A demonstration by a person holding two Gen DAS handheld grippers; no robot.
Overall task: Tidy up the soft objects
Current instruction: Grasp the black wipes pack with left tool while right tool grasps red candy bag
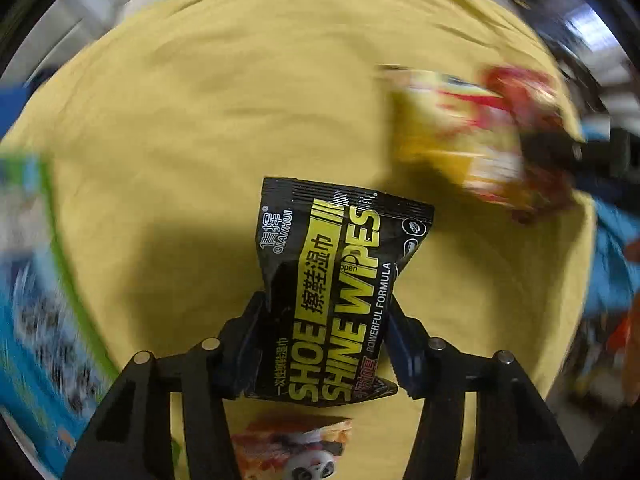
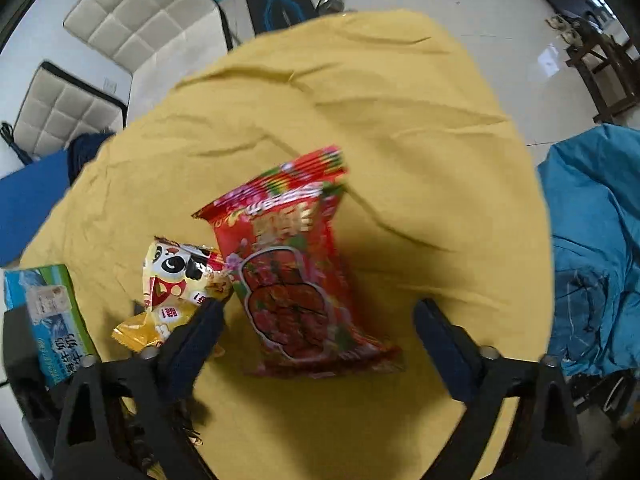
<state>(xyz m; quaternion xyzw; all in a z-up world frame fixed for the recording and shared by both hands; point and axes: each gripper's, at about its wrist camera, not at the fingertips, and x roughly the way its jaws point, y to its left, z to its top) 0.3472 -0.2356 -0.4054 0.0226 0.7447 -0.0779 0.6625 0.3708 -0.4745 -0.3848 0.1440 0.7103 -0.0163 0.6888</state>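
Note:
My left gripper [image 1: 326, 312] is shut on a black and yellow shoe shine wipes pack [image 1: 340, 280] and holds it above the yellow cloth [image 1: 240, 100]. My right gripper [image 2: 320, 312] is open above a red snack bag [image 2: 296, 272] that lies on the yellow cloth [image 2: 380, 100] between its fingers. A yellow panda snack packet [image 2: 176, 284] lies beside the red bag, against the left finger [image 2: 196, 332]. In the left wrist view the red bag [image 1: 516, 92] and a yellow packet [image 1: 444, 128] show blurred at the right, and a panda packet [image 1: 296, 448] lies below the gripper.
A blue and green carton [image 2: 52, 316] lies at the cloth's left edge; it also shows in the left wrist view [image 1: 36, 300]. Blue fabric [image 2: 596, 240] is piled at the right. Padded white chairs [image 2: 136, 8] stand beyond the table.

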